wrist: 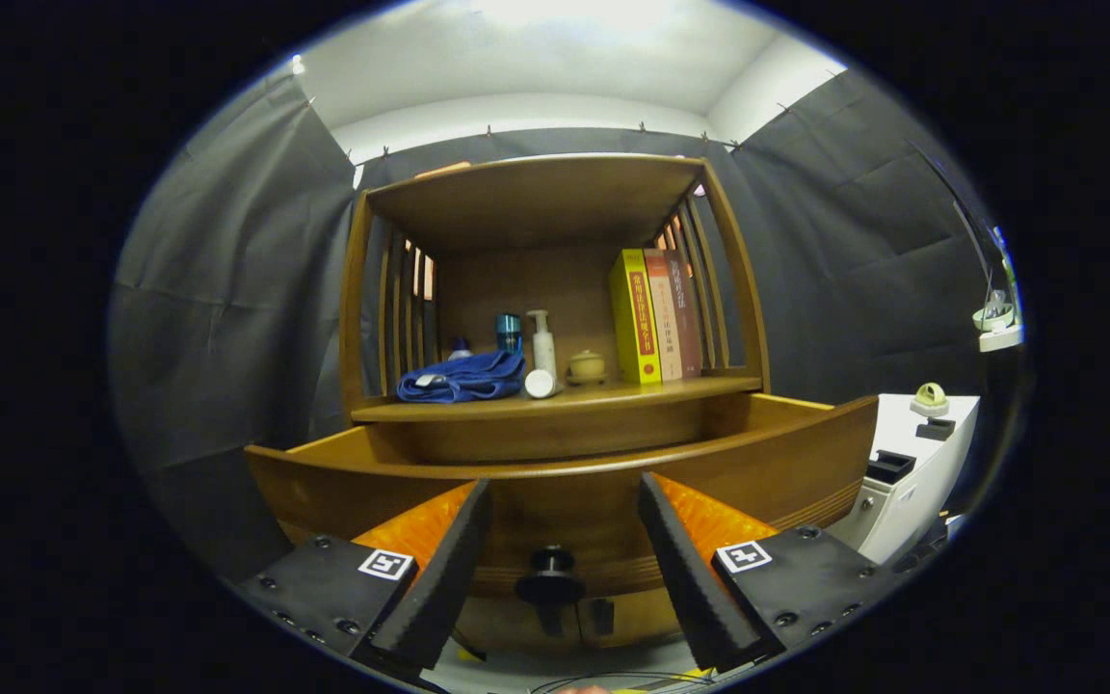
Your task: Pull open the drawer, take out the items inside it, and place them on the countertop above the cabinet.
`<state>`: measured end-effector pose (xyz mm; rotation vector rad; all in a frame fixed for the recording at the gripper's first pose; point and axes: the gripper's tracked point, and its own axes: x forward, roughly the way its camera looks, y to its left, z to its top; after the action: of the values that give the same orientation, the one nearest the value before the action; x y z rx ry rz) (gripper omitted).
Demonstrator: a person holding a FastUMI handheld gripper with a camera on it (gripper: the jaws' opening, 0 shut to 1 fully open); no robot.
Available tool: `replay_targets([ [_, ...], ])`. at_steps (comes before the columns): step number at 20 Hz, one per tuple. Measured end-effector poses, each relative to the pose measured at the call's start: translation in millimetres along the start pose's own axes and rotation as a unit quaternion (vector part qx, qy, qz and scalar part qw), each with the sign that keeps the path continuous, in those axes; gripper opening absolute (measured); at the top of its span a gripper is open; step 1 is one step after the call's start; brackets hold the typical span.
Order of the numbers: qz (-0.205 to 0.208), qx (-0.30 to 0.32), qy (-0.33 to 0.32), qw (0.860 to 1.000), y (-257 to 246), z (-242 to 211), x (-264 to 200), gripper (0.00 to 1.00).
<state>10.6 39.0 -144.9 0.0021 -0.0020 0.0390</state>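
The tall brown wooden cabinet (pixel 555 289) with slatted sides fills the space beyond the fingers, at twelve o'clock from them. Its open shelf serves as the countertop (pixel 613 393), and things already stand on it, most likely as ordinary clutter or earlier deliveries; I cannot tell which.

Below it, the wide curved-front wooden drawer (pixel 565 482) stands pulled out toward the camera, presumably so its inside can be reached. Its front panel hides the interior, so whether anything lies in it cannot be told.

On the countertop, at one o'clock, three upright books (pixel 656 318) lean against the slats. At eleven o'clock lies a crumpled blue cloth (pixel 463 378), with a white pump bottle (pixel 542 345), a teal cup (pixel 508 333) and a small tan lidded jar (pixel 586 366) beside it.

The round black drawer knob (pixel 551 578) sits between the fingers, untouched. The gripper (pixel 560 559) is spread wide, holding nothing, apparently just clear of the knob.
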Motion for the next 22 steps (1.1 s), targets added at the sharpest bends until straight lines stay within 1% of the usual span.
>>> replay_targets([
  [5,-0.007,-0.016,0.016,1.000,-9,-20,5,0.99],
  [7,-0.013,-0.019,0.027,0.999,-6,-33,6,0.99],
  [8,-0.009,-0.018,0.036,0.999,-2,-39,7,0.99],
  [9,-0.010,-0.017,0.027,0.999,0,-36,6,0.99],
  [12,-0.011,-0.027,0.031,0.999,1,-35,5,0.99],
  [17,-0.014,-0.017,0.041,0.999,3,-34,10,0.99],
  [22,-0.015,-0.015,0.058,0.998,5,-33,35,0.99],
])
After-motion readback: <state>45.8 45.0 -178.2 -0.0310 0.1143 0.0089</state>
